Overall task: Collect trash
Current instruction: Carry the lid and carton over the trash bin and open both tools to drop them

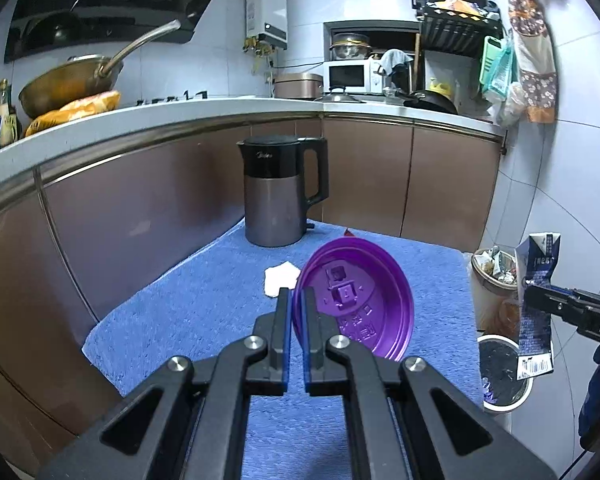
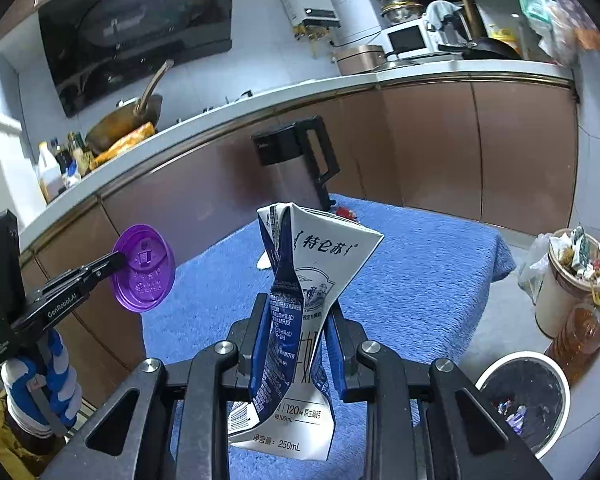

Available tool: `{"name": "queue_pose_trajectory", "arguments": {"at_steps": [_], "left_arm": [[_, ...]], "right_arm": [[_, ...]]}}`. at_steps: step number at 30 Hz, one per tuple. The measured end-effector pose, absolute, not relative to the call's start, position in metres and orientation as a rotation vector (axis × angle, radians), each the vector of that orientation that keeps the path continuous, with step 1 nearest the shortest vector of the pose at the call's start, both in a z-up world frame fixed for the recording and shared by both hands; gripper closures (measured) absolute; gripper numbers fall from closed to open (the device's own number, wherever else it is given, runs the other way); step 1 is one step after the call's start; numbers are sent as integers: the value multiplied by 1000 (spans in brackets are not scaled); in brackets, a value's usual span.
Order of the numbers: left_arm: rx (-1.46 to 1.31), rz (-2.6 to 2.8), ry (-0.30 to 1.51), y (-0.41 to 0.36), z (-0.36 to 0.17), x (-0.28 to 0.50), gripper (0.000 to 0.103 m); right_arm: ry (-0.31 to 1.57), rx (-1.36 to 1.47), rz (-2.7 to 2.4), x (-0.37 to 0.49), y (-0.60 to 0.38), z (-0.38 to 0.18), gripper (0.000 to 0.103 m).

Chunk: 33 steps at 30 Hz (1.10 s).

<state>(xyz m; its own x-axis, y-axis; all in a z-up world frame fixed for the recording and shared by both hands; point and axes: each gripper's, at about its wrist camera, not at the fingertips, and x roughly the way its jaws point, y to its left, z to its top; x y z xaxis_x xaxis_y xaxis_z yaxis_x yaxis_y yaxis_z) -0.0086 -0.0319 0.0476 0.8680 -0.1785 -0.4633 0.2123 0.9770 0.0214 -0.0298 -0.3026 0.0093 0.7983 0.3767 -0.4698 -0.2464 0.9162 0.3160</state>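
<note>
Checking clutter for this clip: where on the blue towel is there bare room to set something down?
Blue towel: bare left of the white scrap and in front of the kettle; also bare along its right edge toward the white bin. Crowded: floor right, full trash tub and bottle.

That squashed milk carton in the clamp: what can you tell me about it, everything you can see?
The milk carton is a white and dark blue paper box with Chinese lettering, a farm picture, a barcode and "250mL" printed low down. It is crushed and twisted at the waist, top flaps splayed. The right gripper pinches its middle, holding it roughly upright in the air above the blue towel. Only the fingers touch it. In the left wrist view it hangs over the white bin.
</note>
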Motion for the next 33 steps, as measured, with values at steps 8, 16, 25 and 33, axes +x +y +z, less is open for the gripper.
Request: {"name": "queue_pose_trajectory", "arguments": {"at_steps": [8,16,25,33], "left_arm": [[130,-240,446,-70,61,-20,99],[199,-309,428,-119,68,-22,99],[301,-435,424,-198,62,-19,99],[384,-552,437,-274,44,-14,99]], "right_arm": [[499,322,290,-48,-345,8,78],[461,366,206,-66,-385,3,78],[447,426,89,-82,-437,-12,78],[466,478,-18,-93,-482,-37,78]]}}
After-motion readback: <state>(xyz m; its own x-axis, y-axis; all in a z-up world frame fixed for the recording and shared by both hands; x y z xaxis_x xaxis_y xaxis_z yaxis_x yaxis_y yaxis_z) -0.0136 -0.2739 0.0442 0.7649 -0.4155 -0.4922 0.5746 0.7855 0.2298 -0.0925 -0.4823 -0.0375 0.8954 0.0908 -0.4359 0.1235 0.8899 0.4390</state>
